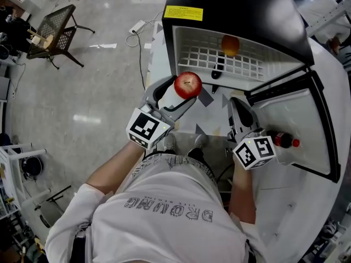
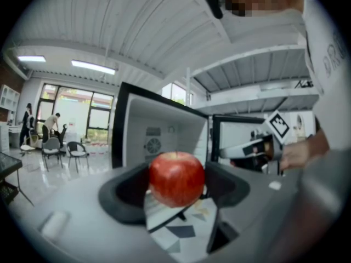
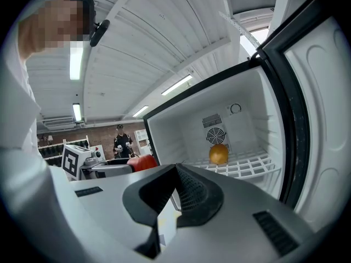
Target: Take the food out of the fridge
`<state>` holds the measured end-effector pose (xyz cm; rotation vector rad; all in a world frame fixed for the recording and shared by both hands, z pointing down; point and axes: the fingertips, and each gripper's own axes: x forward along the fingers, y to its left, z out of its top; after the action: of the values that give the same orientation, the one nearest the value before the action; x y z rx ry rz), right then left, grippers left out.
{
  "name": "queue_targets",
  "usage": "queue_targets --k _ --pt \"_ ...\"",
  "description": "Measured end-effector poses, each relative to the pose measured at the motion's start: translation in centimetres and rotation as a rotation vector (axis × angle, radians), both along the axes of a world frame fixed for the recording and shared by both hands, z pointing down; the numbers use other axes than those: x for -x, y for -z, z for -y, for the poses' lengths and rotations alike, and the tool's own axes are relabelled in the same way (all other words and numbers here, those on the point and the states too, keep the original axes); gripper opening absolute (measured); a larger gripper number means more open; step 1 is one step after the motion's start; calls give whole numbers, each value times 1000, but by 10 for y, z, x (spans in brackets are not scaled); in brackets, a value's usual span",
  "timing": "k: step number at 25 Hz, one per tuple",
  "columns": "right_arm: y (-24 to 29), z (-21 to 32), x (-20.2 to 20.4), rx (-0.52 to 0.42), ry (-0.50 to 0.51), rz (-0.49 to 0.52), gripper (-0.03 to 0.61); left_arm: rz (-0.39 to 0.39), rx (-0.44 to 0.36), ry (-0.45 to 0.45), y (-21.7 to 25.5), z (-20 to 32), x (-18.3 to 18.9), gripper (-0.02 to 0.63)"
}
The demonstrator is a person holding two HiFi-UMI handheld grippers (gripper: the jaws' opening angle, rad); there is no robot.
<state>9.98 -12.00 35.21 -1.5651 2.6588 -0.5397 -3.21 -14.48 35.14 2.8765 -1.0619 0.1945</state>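
A red apple (image 1: pixel 187 85) hangs in front of the open black mini fridge (image 1: pixel 236 4), with my left gripper (image 1: pixel 184 95) shut on it. In the left gripper view the apple (image 2: pixel 176 174) fills the gap between the dark jaws. An orange (image 1: pixel 230 45) rests on the white wire shelf (image 1: pixel 197 56) inside the fridge, and it also shows as the orange (image 3: pixel 219 154) in the right gripper view. My right gripper (image 1: pixel 236 104) is below the fridge opening, to the right of the apple. Its jaws meet at the tips (image 3: pixel 176 169) and hold nothing.
The fridge door (image 1: pixel 299 119) stands open to the right, with a red-capped bottle (image 1: pixel 284 141) in its rack. A wire chair (image 1: pixel 55 32) and a power strip with cable (image 1: pixel 137 26) lie on the floor to the left. A person (image 3: pixel 122 141) stands far off.
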Motion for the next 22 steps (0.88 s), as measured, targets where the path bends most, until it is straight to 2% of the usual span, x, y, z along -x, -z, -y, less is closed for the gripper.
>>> queue_targets --k 22 --pt "0 1 0 1 25 -7 -8 2 -3 7 2 4 -6 325"
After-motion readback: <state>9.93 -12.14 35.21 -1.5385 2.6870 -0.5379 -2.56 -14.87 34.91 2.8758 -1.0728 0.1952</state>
